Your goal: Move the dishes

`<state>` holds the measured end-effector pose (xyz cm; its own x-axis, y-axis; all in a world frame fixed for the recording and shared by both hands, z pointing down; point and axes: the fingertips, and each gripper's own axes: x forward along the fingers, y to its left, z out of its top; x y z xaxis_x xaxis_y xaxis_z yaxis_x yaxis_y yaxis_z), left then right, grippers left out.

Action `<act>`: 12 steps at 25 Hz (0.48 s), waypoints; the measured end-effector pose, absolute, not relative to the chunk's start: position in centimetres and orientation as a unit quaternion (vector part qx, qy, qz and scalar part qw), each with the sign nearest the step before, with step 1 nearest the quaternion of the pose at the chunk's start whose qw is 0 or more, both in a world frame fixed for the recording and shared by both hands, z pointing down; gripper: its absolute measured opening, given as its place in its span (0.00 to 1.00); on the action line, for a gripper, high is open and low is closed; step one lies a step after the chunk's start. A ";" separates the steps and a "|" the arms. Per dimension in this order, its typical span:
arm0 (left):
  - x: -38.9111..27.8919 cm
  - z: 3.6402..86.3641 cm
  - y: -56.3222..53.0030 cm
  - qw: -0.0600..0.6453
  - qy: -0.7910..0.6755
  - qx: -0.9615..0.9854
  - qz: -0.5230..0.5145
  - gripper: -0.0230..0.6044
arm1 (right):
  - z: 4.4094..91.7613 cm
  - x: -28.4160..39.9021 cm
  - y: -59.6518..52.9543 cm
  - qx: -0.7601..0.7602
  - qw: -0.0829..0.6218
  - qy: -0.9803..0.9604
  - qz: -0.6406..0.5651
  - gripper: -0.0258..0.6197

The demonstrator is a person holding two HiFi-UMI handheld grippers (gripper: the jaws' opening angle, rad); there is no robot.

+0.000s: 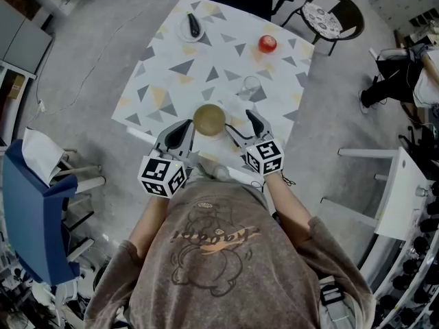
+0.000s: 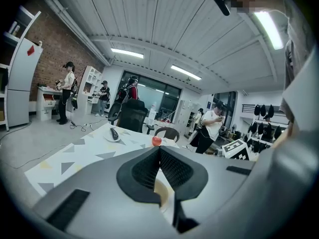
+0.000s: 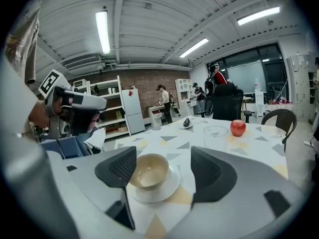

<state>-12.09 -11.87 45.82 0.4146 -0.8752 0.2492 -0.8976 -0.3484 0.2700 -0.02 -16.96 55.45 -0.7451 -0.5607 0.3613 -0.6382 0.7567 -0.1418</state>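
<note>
Your left gripper [image 2: 159, 152] has its two black ribbed pads clenched together, with nothing clearly caught in them. A sliver of the beige ceramic bowl [image 1: 209, 118] shows through the gap just below them. Whether the tips touch the bowl, you cannot tell. From above, this gripper [image 1: 186, 126] sits just beside the bowl's left side.

Your right gripper [image 3: 163, 159] is released, with the jaws standing wide apart. The bowl [image 3: 148, 171] rests on its round white saucer [image 3: 172, 184] in the space between them, closer to the left jaw, and neither pad presses on it. From above, this gripper [image 1: 241, 125] lies just to the right of the bowl.

The bowl and saucer stand at the near edge of the square table with a white cloth of grey and yellow triangles [image 1: 206, 67], right in front of you. A clear drinking glass [image 1: 251, 86] stands near the bowl, a little farther in. A red apple [image 1: 267, 44] lies beyond the glass, toward the far right side. A small white plate with a dark oblong thing on it [image 1: 192, 27] sits at the far corner, well apart from the bowl.
</note>
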 end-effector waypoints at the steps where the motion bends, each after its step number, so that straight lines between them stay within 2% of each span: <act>1: -12.1 45.9 -11.8 0.185 -0.541 0.820 0.031 0.06 | 56.1 -0.3 -16.8 0.320 0.158 -0.925 0.133 0.55; 6: -12.3 46.0 -11.3 0.187 -0.544 0.817 0.034 0.06 | 59.5 -1.8 -16.3 0.298 0.196 -0.922 0.149 0.54; 12: -13.0 46.3 -10.9 0.191 -0.552 0.811 0.039 0.06 | 62.7 -3.0 -16.7 0.290 0.226 -0.911 0.184 0.48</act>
<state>-13.01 -10.91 46.31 0.3873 -0.8803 0.2740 -0.9100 -0.3174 0.2667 -2.96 -16.69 62.66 -0.7294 -0.4458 0.5189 -0.6123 0.7637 -0.2046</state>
